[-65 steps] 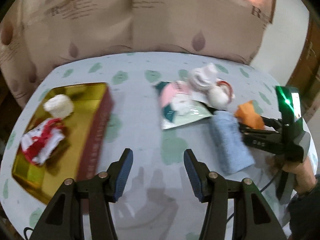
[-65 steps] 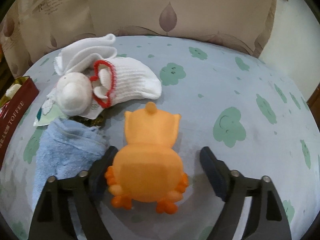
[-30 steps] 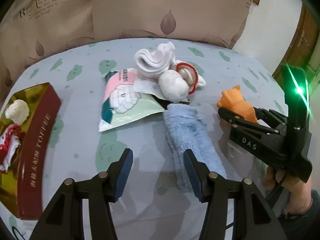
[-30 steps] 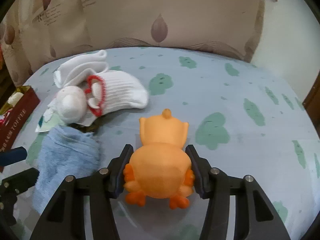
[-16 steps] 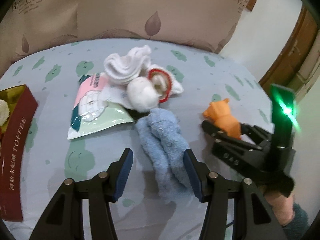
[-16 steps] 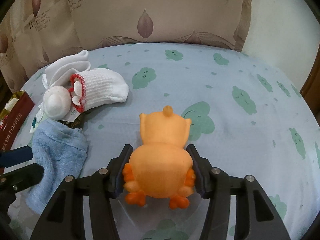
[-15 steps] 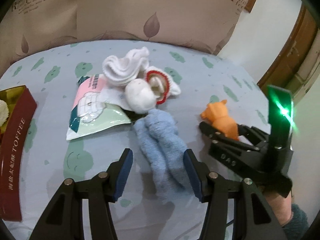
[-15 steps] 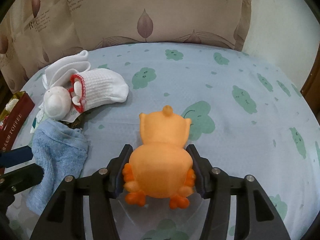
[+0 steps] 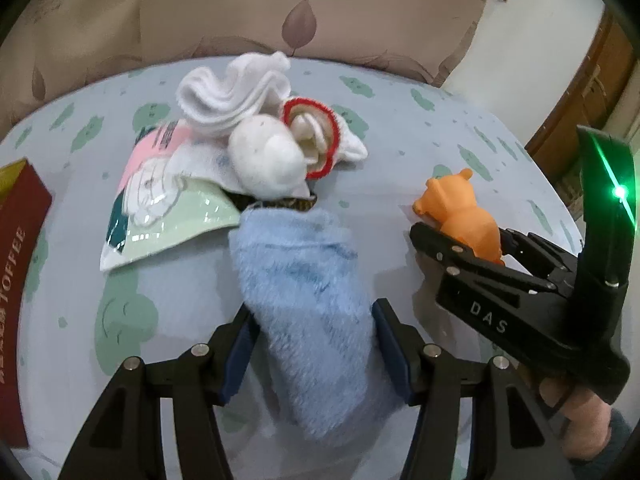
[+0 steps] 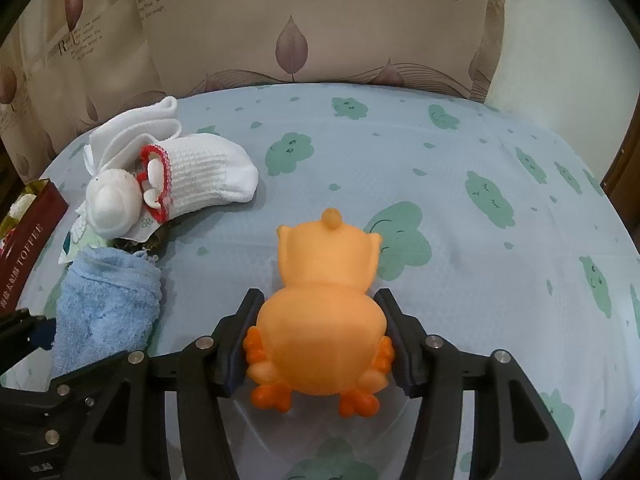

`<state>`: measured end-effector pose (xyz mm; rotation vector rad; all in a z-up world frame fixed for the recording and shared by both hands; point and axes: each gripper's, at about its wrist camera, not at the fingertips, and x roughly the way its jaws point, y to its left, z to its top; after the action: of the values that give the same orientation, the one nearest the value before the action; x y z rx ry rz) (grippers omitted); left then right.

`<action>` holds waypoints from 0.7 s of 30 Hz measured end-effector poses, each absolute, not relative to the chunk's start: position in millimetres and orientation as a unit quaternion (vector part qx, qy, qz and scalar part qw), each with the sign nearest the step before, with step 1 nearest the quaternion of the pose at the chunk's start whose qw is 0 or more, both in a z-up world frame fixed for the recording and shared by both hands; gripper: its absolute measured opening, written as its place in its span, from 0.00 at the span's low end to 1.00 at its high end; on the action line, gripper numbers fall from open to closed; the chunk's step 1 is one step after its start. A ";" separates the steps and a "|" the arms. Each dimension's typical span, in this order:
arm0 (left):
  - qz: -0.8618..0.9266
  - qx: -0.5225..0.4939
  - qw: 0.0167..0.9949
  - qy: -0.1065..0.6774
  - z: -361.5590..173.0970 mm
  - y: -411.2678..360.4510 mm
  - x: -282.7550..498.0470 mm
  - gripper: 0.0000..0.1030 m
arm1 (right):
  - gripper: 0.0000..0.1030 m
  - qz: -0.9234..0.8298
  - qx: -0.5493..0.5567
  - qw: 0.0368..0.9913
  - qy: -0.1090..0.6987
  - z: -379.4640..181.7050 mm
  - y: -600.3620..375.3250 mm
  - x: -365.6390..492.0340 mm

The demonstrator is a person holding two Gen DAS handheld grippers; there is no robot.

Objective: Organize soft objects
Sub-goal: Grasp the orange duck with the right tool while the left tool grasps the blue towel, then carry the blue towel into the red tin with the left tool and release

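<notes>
Orange rubbery toy bear (image 10: pixel 326 312) sits pinched at its rump between the pads of the right gripper (image 10: pixel 320 340), head pointing to 12 o'clock; whether it rests on the bedsheet (image 10: pixel 460 168) or hangs just above it cannot be told. Judged light and squashy, smooth-skinned, so likely to squirt out if squeezed hard; the wide lower body is the sensible hold. Left gripper (image 9: pixel 312 344) has its jaws spread, straddling the near end of the fluffy blue sock (image 9: pixel 308 296), blue pads just beside the pile on both sides, contact not certain. Sock lies flat on the sheet, running from 6 toward 12 o'clock in the left wrist view, its far end touching the heap. Judged limp, light, no slip risk; it will droop from either side of a pinch, so a hold near mid-length seems best. Heap at 11 o'clock: folded white sock (image 9: pixel 232 92), white sock ball (image 9: pixel 266 160), red-cuffed white sock (image 9: pixel 320 140), all lying on a pink-and-green plastic packet (image 9: pixel 160 208). Red toffee tin (image 9: pixel 18 280) at 9 o'clock, well apart from the heap, probably the destination. Right gripper (image 9: pixel 480 264) with the bear (image 9: pixel 464 216) shows at 3 o'clock.
</notes>
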<state>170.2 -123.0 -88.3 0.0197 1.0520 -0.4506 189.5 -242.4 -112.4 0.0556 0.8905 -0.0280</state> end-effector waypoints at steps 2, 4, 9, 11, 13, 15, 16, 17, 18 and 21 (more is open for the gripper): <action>-0.210 0.018 0.844 0.493 -88.7 -122.7 170.1 0.40 | 0.52 -0.014 0.025 0.902 0.431 -112.4 -241.7 189.9; -0.215 0.022 0.844 0.491 -88.2 -123.1 169.4 0.35 | 0.52 -0.015 0.024 0.902 0.431 -112.4 -241.5 189.9; -0.205 0.048 0.853 0.477 -80.7 -123.4 163.2 0.28 | 0.52 -0.015 0.024 0.902 0.431 -112.1 -240.8 189.9; -0.203 0.052 0.856 0.472 -77.0 -121.0 159.7 0.28 | 0.52 -0.015 0.024 0.902 0.431 -112.0 -240.2 189.7; -0.203 0.055 0.858 0.469 -73.7 -119.3 158.0 0.28 | 0.52 -0.015 0.024 0.902 0.431 -112.1 -240.4 190.0; -0.204 0.061 0.862 0.460 -68.2 -116.2 153.6 0.28 | 0.52 -0.015 0.024 0.902 0.431 -112.1 -240.0 190.0; -0.204 0.065 0.864 0.456 -66.3 -114.6 151.6 0.28 | 0.52 -0.015 0.023 0.902 0.431 -112.1 -239.9 190.0; -0.201 0.068 0.867 0.450 -63.8 -111.8 148.9 0.28 | 0.52 -0.015 0.024 0.902 0.431 -112.2 -240.0 190.1; -0.199 0.070 0.870 0.445 -61.4 -109.0 146.5 0.28 | 0.52 -0.015 0.024 0.902 0.431 -112.2 -240.0 190.2; -0.195 0.078 0.874 0.438 -56.0 -101.5 142.2 0.28 | 0.52 -0.015 0.024 0.902 0.431 -112.1 -239.9 190.2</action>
<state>142.2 -101.5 -56.0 0.1639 0.9139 -0.4075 190.2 -239.9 -112.1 0.0493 0.8913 -0.0314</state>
